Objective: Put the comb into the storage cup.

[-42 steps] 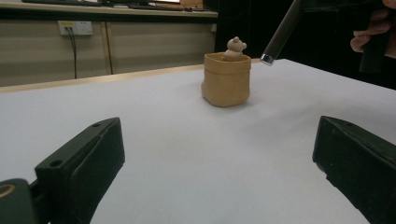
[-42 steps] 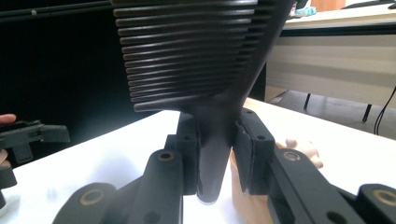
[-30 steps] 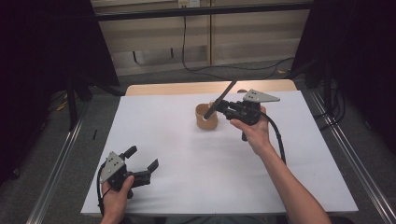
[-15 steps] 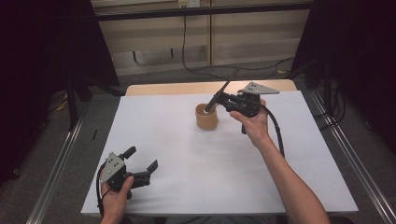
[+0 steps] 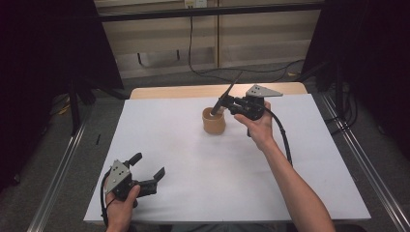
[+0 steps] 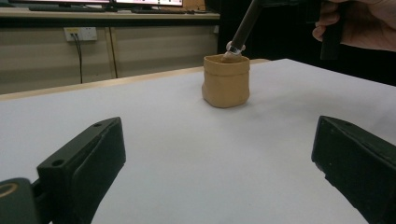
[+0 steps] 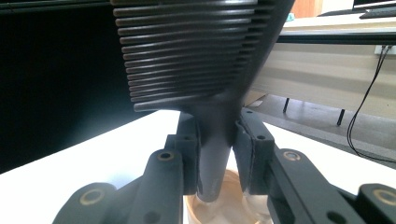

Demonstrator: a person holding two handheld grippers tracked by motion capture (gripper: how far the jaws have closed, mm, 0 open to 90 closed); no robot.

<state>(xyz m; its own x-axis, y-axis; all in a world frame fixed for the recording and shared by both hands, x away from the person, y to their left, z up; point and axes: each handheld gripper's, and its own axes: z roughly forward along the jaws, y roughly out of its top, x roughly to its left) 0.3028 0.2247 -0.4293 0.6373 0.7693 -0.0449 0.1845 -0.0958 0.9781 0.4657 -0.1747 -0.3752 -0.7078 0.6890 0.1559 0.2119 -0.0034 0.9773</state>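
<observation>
A small tan cup stands on the white table, a little past its middle. My right gripper hovers just right of the cup's rim and is shut on a dark slim tool that slants up and away. The tool's lower tip sits inside the cup. In the right gripper view the ribbed tool is pinched between the jaws of the right gripper, over the cup's mouth. My left gripper rests near the front left edge, open, with nothing in it; seen from the left gripper, the cup stands far ahead.
A bare wooden strip borders the table's far edge. Metal rails run along both sides. A cable trails from the right gripper along the forearm. Bare white surface lies between the two grippers.
The right gripper has shifted slightly toward the far side and the tool now stands steeper, its tip still in the cup. The left gripper has not moved.
</observation>
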